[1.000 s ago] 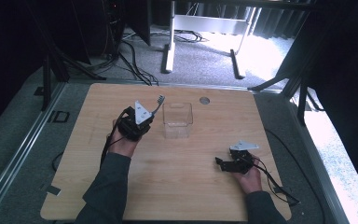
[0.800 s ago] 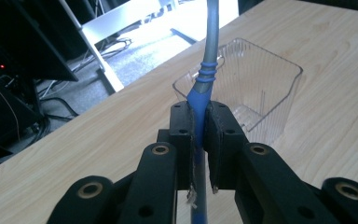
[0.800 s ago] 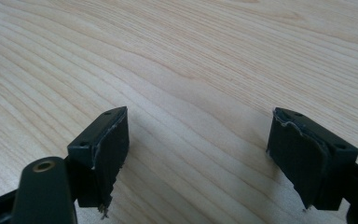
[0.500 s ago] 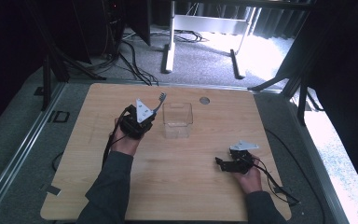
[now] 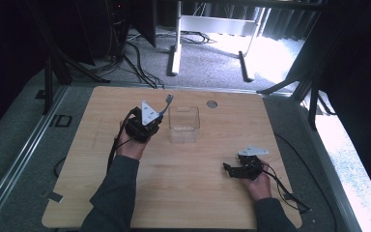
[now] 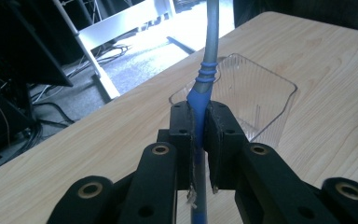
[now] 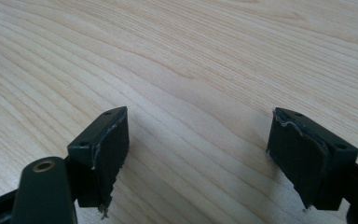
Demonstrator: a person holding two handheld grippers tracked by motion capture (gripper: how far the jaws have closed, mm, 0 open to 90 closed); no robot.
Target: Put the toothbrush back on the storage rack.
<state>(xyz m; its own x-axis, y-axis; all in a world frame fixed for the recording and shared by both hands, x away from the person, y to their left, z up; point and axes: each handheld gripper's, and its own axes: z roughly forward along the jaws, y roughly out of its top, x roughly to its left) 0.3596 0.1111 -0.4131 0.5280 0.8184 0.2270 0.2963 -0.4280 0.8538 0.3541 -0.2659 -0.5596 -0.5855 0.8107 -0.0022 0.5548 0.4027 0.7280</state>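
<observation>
1. The wooden table (image 5: 183, 193) is seen bare between the two hands.
2. A clear plastic container (image 5: 184, 124) is stood upright near the centre, at 3 o'clock from the left gripper (image 6: 199, 122).
3. A blue-handled fork (image 6: 204, 79) is clamped in the left gripper's jaws, its tines raised toward 1 o'clock beside the container's rim.
4. The right gripper (image 7: 198, 154) is rested at 4 o'clock, jaws spread wide over bare wood.
5. A small round grommet (image 5: 212, 104) is set at 1 o'clock from the container.

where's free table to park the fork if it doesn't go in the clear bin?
Bare wood lies between the clear bin and the right tongs, and along the table edge left of the left tongs, which grip the fork. It is tight only where the fork sits beside the bin.
</observation>
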